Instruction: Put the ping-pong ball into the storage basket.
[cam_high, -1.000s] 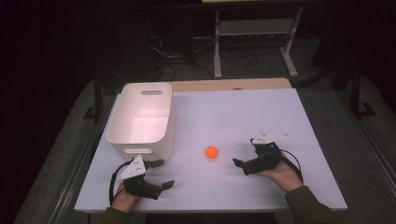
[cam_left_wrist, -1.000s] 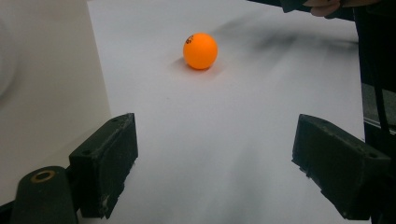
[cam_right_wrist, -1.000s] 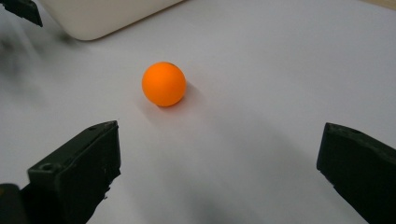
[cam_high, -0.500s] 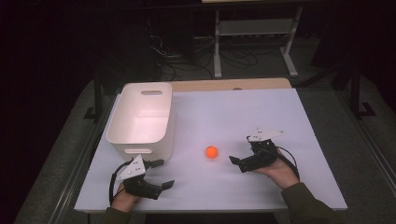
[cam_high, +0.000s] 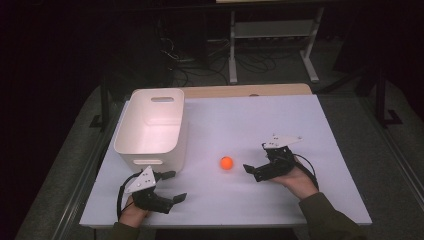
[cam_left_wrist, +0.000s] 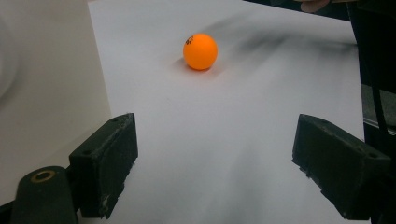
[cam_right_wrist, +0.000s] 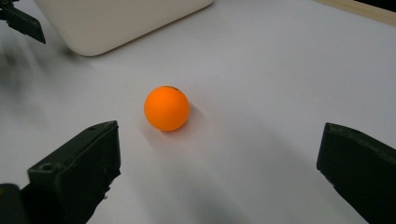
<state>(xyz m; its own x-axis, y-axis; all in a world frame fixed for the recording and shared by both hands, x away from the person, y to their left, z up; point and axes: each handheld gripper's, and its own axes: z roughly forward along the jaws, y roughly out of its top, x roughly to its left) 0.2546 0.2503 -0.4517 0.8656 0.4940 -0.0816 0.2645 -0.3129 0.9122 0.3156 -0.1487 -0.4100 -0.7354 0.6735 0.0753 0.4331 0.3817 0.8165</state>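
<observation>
Orange ball (cam_high: 226, 162) lies free; right gripper (cam_high: 254, 170) near, wide open, empty. Next: straddle ball, close. Left gripper (cam_high: 174, 186) open, empty.

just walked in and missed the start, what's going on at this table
A person at a white table holds a two-jaw gripper in each hand. The right gripper is open and points at a small orange ball lying loose on the table just ahead of its jaws, not yet touching it. The left gripper is open too and sits near the front edge, close to an empty white bin that stands at the ball's left. Nothing is held by either gripper.
</observation>
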